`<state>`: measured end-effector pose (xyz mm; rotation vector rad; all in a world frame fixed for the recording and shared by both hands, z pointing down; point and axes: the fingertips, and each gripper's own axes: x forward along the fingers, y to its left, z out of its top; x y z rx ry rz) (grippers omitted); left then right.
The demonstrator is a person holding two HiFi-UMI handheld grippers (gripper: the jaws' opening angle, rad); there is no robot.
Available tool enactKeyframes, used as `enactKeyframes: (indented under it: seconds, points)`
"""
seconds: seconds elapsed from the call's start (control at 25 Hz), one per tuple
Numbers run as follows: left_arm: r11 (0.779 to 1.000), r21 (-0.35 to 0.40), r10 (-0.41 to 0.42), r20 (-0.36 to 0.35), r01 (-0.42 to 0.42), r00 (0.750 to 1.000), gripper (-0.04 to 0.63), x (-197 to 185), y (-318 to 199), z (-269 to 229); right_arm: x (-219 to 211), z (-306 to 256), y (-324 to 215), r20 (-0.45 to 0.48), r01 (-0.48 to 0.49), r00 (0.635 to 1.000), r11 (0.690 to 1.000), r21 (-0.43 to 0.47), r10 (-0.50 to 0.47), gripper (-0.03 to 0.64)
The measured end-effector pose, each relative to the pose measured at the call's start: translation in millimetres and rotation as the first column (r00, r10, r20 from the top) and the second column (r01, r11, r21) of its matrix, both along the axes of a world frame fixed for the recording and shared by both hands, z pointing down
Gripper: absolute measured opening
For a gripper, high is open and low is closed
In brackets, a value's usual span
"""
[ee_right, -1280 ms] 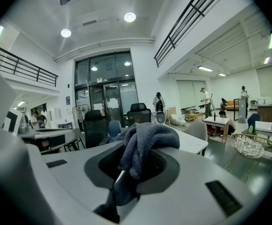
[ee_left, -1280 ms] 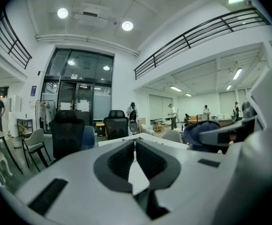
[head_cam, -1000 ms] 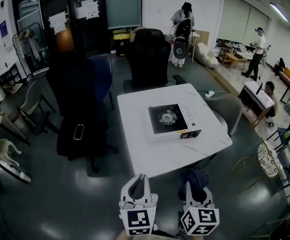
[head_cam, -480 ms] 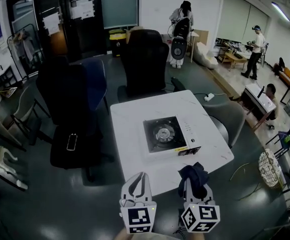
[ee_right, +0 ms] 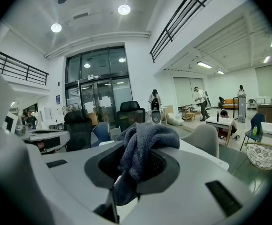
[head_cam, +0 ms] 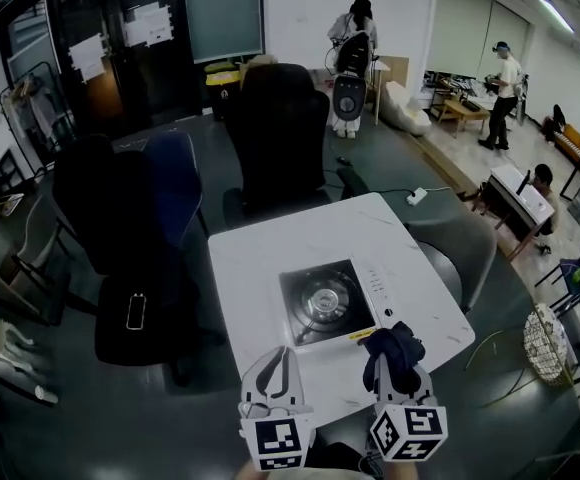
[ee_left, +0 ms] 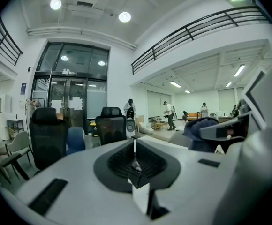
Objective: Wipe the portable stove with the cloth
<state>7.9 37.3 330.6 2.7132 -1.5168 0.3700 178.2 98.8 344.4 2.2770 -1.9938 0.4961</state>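
The portable stove [head_cam: 332, 305], white with a black top and round burner, sits near the front of the white table [head_cam: 260, 253]. My right gripper [head_cam: 394, 363] hangs at the table's front edge, just in front of the stove's right corner, shut on a dark blue-grey cloth [head_cam: 392, 352] that bulges out of its jaws [ee_right: 140, 146]. My left gripper [head_cam: 275, 373] is beside it at the front edge, left of the stove, with jaws closed together and nothing between them [ee_left: 135, 156]. The stove is hidden in both gripper views.
Black office chairs [head_cam: 275, 128] stand behind and left of the table, one seat holding a phone [head_cam: 135, 310]. A grey chair [head_cam: 460, 243] is at the table's right, a wire basket [head_cam: 548, 343] on the floor. People stand and sit far back right.
The view has come closer to the table: stove and table have shifted toward me and left. Both grippers now reach the table's front edge, the cloth close to the stove's front corner.
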Motion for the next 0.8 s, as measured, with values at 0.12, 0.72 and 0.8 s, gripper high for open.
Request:
enactKeyframes:
  seconds: [0.12, 0.72, 0.8]
  points:
    - [1.000, -0.010, -0.011, 0.002, 0.011, 1.000, 0.022, -0.3, -16.8, 5.9, 6.3, 6.6, -17.3, 0.001, -0.003, 1.000, 1.000, -0.006, 0.003, 0.077]
    - [0.991, -0.055, -0.123, 0.027, 0.124, 0.992, 0.023, 14.1, -91.8, 20.0, 66.3, 14.9, -106.3, -0.004, 0.037, 0.999, 0.997, -0.061, -0.037, 0.077]
    - [0.988, -0.063, -0.142, 0.033, 0.144, 0.989, 0.023, 24.0, -101.1, 24.7, 77.8, 16.4, -122.0, -0.010, 0.060, 0.998, 0.996, -0.065, -0.061, 0.077]
